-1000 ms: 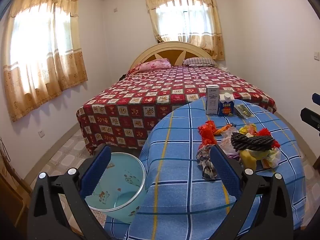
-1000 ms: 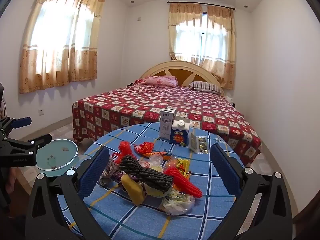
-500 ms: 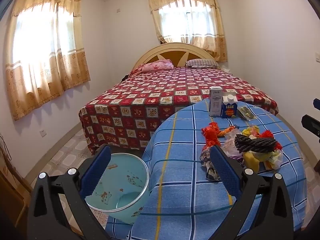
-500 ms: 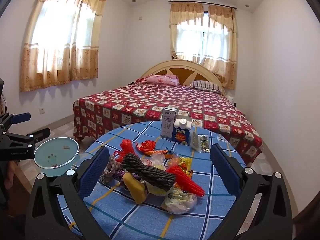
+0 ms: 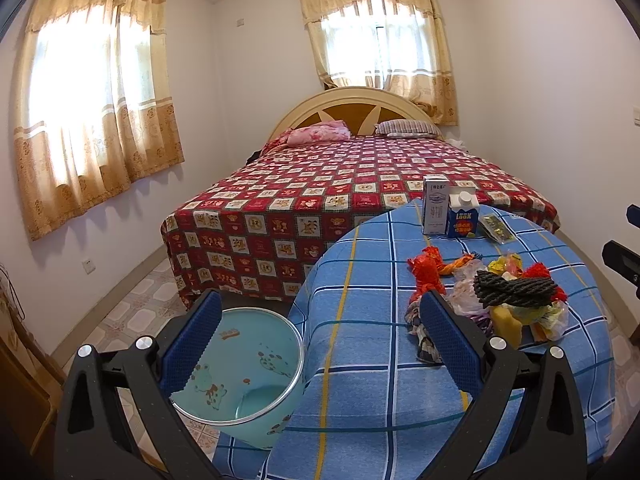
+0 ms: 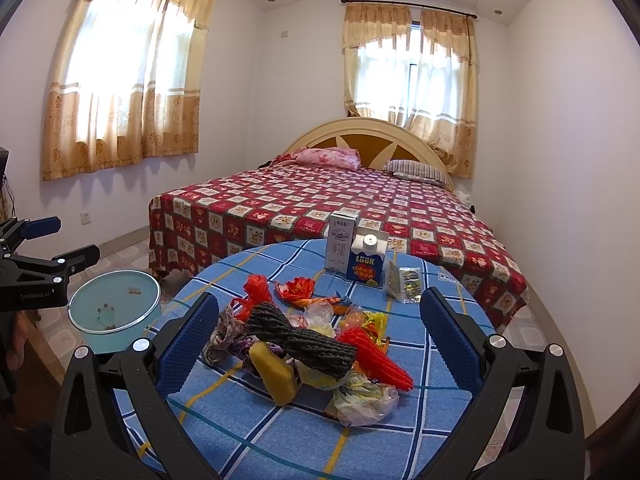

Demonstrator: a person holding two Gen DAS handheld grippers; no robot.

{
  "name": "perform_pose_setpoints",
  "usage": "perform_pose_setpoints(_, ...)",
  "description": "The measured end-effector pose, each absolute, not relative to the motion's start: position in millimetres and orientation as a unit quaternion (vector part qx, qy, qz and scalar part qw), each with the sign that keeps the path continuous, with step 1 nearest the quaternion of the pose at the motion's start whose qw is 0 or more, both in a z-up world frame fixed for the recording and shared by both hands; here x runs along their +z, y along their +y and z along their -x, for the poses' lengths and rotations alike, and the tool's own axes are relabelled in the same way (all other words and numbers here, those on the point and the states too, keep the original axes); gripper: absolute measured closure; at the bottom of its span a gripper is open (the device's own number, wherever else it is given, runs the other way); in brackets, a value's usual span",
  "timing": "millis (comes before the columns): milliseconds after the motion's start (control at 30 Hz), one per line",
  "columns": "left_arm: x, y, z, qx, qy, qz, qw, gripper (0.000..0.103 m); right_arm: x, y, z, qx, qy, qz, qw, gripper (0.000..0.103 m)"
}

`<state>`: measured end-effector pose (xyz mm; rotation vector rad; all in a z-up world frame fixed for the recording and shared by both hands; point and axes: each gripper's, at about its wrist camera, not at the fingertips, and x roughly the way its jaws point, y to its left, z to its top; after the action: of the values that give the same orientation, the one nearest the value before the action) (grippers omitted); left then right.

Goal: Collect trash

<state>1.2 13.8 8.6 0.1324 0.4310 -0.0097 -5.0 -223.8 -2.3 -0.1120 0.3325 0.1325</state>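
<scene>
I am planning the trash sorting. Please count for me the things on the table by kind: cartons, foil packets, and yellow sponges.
Cartons: 2 (white carton, blue carton)
Foil packets: 1 (packet)
Yellow sponges: 1 (sponge)
Total: 4

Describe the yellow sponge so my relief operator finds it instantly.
On the round table with the blue checked cloth, find the trash pile in the middle. The sponge lies on its near edge, under the dark rope bundle: the only solid yellow block there.
</scene>
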Motion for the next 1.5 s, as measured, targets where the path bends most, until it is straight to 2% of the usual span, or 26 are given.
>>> perform_pose_setpoints(1500,7.8,19.4,0.9,-0.004,0.215,-0.066,0.974,0.006,-7.6,-219.2,5.2,0.071,0.172,0.061,0.981,0.005)
